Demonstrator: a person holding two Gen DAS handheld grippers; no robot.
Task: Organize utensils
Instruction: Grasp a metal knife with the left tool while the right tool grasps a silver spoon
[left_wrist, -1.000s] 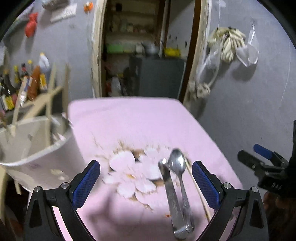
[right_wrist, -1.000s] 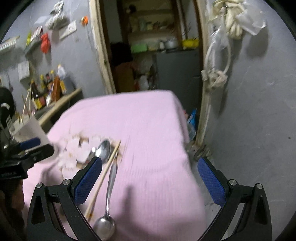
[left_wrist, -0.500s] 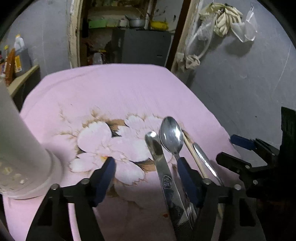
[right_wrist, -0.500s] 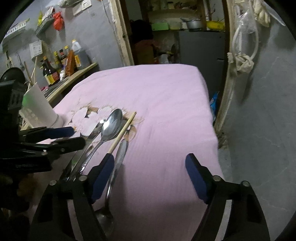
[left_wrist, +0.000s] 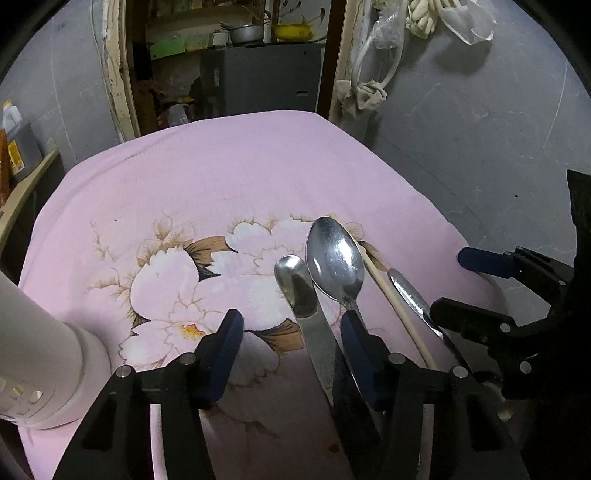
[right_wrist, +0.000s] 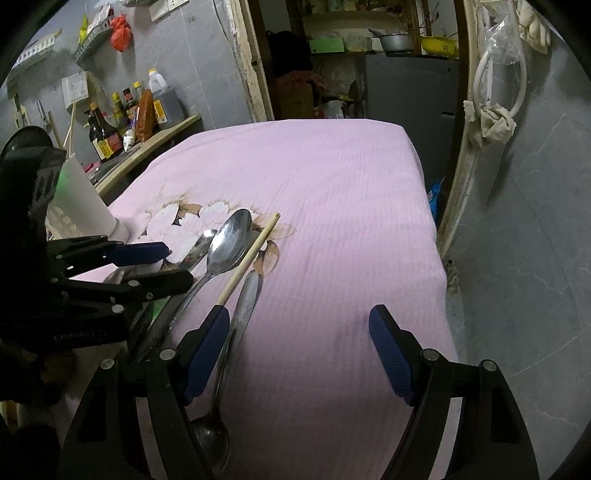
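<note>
Both grippers have dropped closer to the utensils on the pink floral cloth, and the fingers of each have just been closing.

In the left wrist view, the left gripper (left_wrist: 291, 350) sits at lower centre, fingers about half open around the butter knife (left_wrist: 306, 314); whether the pads touch it I cannot tell. The large spoon (left_wrist: 335, 258) lies just right of the knife, then a chopstick (left_wrist: 384, 291) and a second spoon's handle (left_wrist: 410, 295). The white utensil holder (left_wrist: 40, 354) stands at the left edge. In the right wrist view, the right gripper (right_wrist: 299, 350) is at lower centre, fingers wide, holding nothing; the second spoon (right_wrist: 236, 332) lies beside its left finger. This looks like the pick-up step; next, each gripper likely needs to shut on one utensil and carry it to the holder.
</note>
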